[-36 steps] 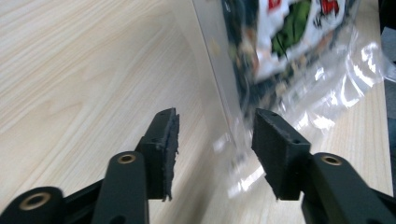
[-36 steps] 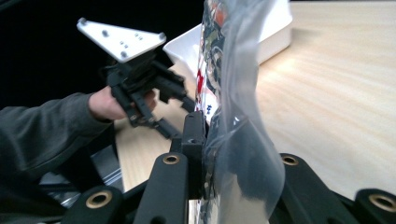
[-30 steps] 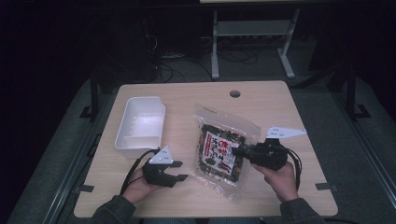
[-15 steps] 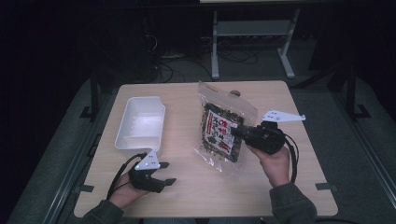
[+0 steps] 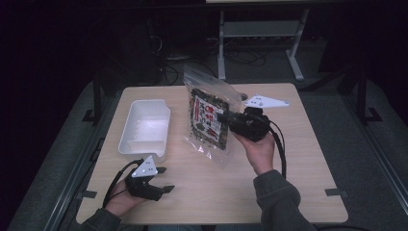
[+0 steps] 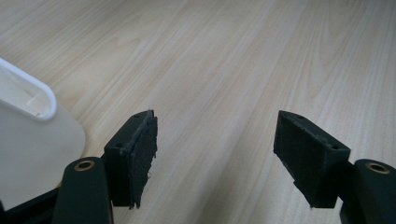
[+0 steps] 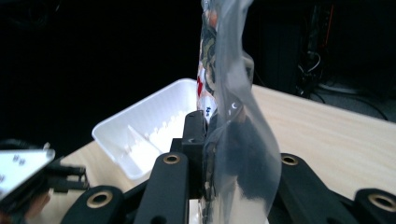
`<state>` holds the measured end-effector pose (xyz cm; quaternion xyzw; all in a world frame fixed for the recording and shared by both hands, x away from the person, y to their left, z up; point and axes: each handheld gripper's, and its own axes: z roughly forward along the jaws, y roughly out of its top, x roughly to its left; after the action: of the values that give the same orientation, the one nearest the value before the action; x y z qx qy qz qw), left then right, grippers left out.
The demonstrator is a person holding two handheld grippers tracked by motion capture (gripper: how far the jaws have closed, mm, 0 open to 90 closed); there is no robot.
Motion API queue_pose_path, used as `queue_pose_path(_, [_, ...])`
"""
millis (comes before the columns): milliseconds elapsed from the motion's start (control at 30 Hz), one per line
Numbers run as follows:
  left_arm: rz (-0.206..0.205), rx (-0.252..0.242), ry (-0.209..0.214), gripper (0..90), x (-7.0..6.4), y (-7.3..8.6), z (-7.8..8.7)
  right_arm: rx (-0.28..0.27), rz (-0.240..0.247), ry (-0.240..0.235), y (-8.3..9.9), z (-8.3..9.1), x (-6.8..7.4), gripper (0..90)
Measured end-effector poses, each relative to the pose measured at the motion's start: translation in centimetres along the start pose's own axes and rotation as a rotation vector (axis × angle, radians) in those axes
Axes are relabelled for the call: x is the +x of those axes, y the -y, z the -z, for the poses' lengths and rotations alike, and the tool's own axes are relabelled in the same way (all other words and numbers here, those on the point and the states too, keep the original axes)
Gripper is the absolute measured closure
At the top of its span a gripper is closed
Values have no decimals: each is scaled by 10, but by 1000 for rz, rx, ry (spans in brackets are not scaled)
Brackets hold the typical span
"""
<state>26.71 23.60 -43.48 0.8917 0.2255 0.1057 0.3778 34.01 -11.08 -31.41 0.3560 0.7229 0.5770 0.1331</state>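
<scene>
The snack bag (image 5: 210, 118) hangs clear of the desk (image 5: 298, 163), lifted above its centre, just right of the white tray (image 5: 144, 126). I hold it by its right-hand edge so that the printed face stays upright and the clear plastic margin hangs below; this grip appears suited to carrying the bag across to the tray. In the right gripper view the bag (image 7: 224, 70) rises on edge between my jaws, which are closed tight on the plastic film.

My right gripper (image 5: 225, 117) points left toward the tray, held above the desk, with the forearm angled in from the lower right and the wrist raised. Its cable loops down beside the sleeve.

My left gripper (image 5: 163, 179) rests low near the front edge of the desk, just in front of the tray's near corner. Its jaws stand wide apart with nothing between them; bare desk (image 6: 233, 70) shows in the gap, and the tray's rim (image 6: 32, 95) lies to one side.
</scene>
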Motion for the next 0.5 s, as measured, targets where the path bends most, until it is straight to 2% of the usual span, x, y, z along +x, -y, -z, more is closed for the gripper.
queue_pose_path(200, [-2, -3, -11, 278, 2, 2, 2, -33, 10, 29, -19, -21, 7, 750])
queue_pose_path(500, [19, -6, -24, 260, 7, 8, 10, -71, 11, 40, -40, -57, 20, 750])
